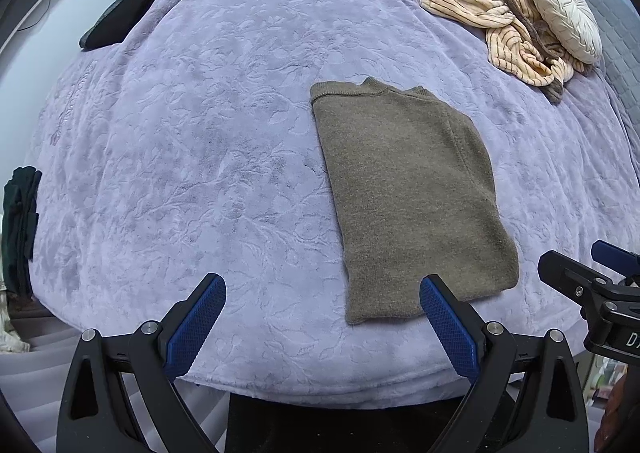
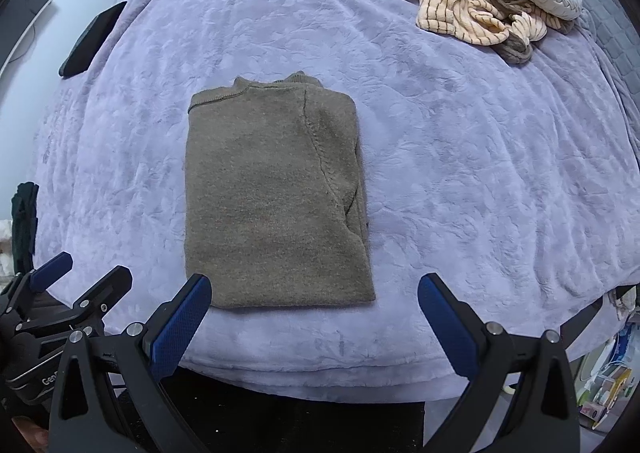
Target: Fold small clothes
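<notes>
Your left gripper (image 1: 322,293) and right gripper (image 2: 314,293) both hold fingers apart, empty; only your right view shows the folded sweater's (image 2: 276,193) sleeve seam clearly.

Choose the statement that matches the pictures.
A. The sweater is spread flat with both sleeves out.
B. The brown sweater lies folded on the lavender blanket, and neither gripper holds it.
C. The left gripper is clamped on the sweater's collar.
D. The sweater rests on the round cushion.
B: the brown sweater lies as a folded rectangle on the lavender blanket, with the left gripper and right gripper both open and empty.
</notes>
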The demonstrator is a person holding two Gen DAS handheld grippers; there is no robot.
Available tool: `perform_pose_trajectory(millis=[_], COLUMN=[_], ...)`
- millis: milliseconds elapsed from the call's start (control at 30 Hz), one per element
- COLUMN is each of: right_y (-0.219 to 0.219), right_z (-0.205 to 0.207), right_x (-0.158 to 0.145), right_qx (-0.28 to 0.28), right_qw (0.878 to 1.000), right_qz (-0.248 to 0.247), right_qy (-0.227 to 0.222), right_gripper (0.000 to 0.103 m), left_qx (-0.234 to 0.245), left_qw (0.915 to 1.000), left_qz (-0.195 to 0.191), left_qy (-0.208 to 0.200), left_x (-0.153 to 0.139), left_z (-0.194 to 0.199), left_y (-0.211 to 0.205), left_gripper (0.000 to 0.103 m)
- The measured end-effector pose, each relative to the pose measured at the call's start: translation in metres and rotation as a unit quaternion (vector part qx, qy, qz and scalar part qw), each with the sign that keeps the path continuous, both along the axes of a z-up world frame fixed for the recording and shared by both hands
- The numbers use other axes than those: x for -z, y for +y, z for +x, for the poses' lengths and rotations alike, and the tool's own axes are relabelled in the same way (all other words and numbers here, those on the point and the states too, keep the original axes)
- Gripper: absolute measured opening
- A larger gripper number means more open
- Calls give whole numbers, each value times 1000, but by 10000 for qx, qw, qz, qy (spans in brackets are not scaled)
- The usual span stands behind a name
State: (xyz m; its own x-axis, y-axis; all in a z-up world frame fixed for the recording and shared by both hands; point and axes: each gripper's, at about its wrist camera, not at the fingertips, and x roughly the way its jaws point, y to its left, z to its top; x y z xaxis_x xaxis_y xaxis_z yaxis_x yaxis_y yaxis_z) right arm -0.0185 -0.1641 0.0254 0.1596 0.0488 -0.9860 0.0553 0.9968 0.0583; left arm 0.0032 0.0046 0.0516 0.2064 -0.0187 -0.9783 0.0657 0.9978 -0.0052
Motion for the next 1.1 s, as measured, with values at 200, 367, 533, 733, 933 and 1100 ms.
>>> perform_pose_trajectory(millis=[200,367,533,733,933,1100], right_y=[1,2,3,4,5,5], right_z=[-2,-4,-5,-7,-8,-8], right_x=[2,2,0,-1,0,0], right_qx=[-33,-49,-67,-77,-67,-70], right_qw=[10000,10000,9999,9999,9999,9999], right_qz=[-60,-67,-99,-117,-113,-113], right_qy=[41,41,16,22,22,26], right_gripper=[103,103,103,103,103,103], left_qx=[17,14,-6,3,16,-5], left_qw=[10000,10000,10000,10000,10000,10000], left_qz=[7,23,26,21,9,1], left_qy=[28,23,16,38,37,42], left_x=[2,2,2,4,3,3], left_z=[-5,-6,-9,-12,-14,-15], left_y=[-3,-3,-2,-2,-3,-2], left_gripper=[98,98,98,98,98,98])
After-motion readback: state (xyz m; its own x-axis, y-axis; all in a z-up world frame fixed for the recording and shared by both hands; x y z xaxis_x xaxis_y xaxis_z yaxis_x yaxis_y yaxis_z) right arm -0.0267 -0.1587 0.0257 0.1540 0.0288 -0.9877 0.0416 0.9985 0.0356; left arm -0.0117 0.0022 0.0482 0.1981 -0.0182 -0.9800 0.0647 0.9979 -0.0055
